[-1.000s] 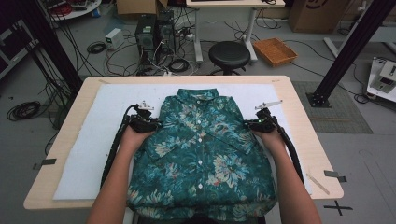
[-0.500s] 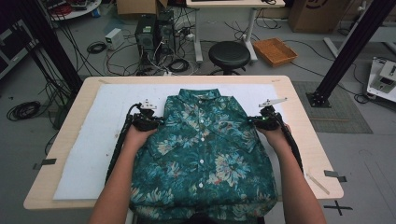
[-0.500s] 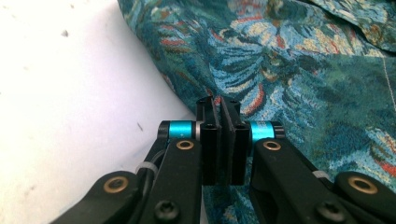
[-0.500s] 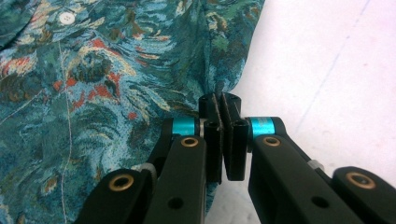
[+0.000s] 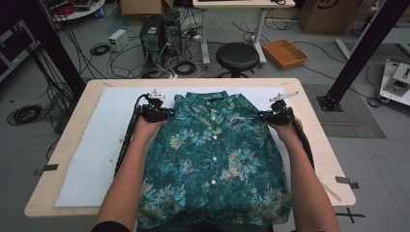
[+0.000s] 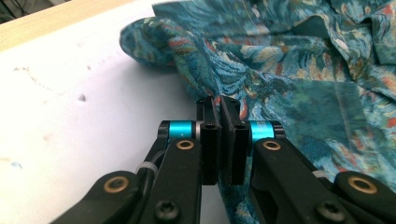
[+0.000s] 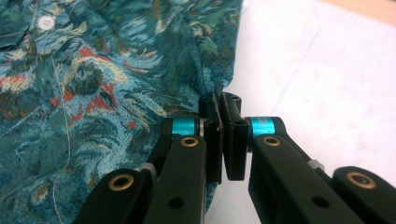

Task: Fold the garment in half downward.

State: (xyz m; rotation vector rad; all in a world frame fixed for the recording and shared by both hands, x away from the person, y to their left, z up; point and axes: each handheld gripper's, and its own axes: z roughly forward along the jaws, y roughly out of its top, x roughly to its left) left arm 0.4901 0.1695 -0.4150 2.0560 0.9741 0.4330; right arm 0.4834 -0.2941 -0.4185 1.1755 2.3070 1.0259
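Observation:
A teal floral button-up shirt (image 5: 212, 154) lies front-up on the white mat (image 5: 96, 145), collar toward the far edge. My left gripper (image 5: 162, 113) is shut on the shirt's left shoulder edge; its own view shows the jaws pinching a fold of the shirt (image 6: 289, 88) at the left gripper's tips (image 6: 219, 105). My right gripper (image 5: 270, 115) is shut on the right shoulder edge, and in its view the right gripper's tips (image 7: 222, 100) clamp the hem of the shirt (image 7: 102, 79). Both forearms lie along the shirt's sides.
The mat covers a wooden table (image 5: 314, 145) whose bare rim shows all round. Tape marks sit at the table's left (image 5: 46, 169) and right (image 5: 347, 181) edges. Beyond the table stand a black stool (image 5: 237, 55), computer towers (image 5: 157, 31) and floor cables.
Both grippers have moved away from me toward the far edge, carrying the shirt's shoulders with them; the shirt now lies farther up the mat and more stretched out.

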